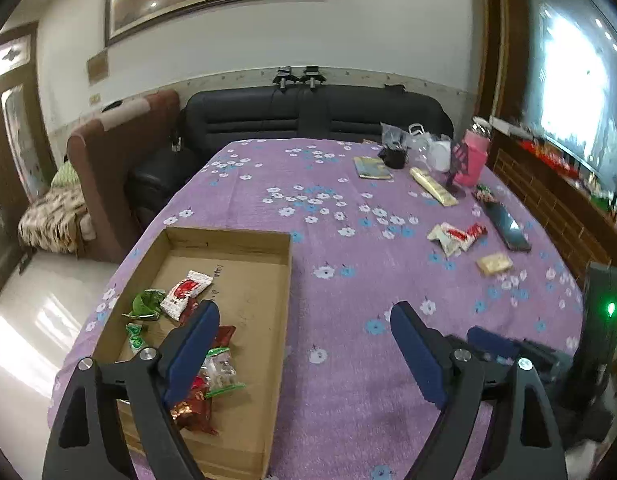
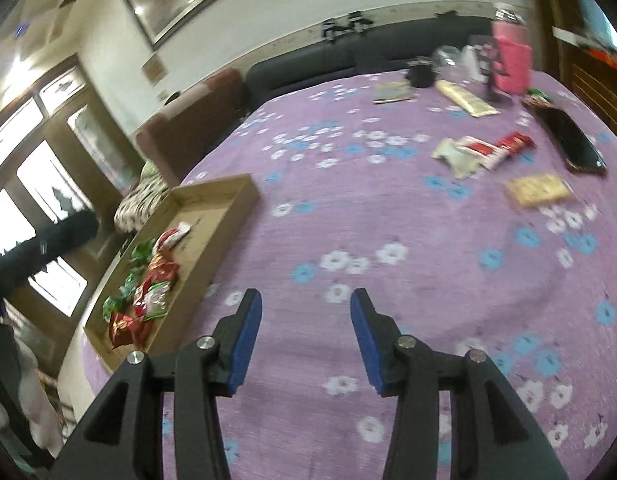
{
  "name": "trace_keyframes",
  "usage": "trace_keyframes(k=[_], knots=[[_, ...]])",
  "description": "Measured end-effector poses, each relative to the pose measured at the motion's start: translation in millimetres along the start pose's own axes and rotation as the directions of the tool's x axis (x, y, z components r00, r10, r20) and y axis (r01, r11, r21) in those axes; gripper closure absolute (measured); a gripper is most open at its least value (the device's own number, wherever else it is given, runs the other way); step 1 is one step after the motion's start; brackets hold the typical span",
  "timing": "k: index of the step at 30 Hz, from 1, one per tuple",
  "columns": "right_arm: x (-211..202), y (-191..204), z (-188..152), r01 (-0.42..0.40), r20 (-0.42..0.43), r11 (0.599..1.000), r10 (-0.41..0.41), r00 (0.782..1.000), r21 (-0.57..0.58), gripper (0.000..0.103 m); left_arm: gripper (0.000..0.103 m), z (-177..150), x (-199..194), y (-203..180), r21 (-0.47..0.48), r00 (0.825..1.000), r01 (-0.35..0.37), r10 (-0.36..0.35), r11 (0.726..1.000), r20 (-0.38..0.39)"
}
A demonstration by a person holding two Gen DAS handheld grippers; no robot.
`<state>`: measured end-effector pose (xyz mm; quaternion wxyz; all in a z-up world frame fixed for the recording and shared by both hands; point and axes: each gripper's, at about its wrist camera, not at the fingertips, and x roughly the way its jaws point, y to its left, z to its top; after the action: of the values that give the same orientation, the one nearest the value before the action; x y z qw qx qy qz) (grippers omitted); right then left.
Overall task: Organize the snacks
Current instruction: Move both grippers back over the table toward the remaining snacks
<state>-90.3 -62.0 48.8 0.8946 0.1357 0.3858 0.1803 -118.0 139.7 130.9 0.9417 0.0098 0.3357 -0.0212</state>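
A shallow cardboard tray (image 1: pixel 264 320) (image 2: pixel 228 204) lies on the purple flowered cloth and holds several red, green and white snack packets (image 1: pixel 188 288) (image 2: pixel 148 296). My left gripper (image 1: pixel 304 320) is open and empty, its left finger over the tray's near part. My right gripper (image 2: pixel 306 308) is open and empty above bare cloth, right of the tray. Loose snacks lie far right: a red-and-white cluster (image 1: pixel 456 236) (image 2: pixel 480 152) and a yellow packet (image 1: pixel 494 263) (image 2: pixel 536 190).
A black phone (image 1: pixel 508 224) (image 2: pixel 572 144), a long yellow packet (image 1: pixel 432 186) (image 2: pixel 464 98), a booklet (image 1: pixel 372 168), a pink bottle (image 1: pixel 474 152) (image 2: pixel 510 60) and bags stand at the table's far right. A dark sofa (image 1: pixel 308 112) is behind the table.
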Motion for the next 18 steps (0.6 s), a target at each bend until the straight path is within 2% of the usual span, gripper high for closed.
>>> trace_keyframes(k=[5,18], knots=[[-7.3,-24.3,-3.7,0.018,0.015,0.998,-0.019,1.0,0.067,0.058,0.013,-6.6,-0.4,-20.9,0.079,1.0,-0.018,0.017,0.997,0.006],[-10.7,-54.0,-10.5,0.043,0.011,0.99,-0.044,0.999,0.134,0.058,0.013,-18.2,10.5,-45.2,0.119,0.996,0.067,-0.059,0.991,-0.071]])
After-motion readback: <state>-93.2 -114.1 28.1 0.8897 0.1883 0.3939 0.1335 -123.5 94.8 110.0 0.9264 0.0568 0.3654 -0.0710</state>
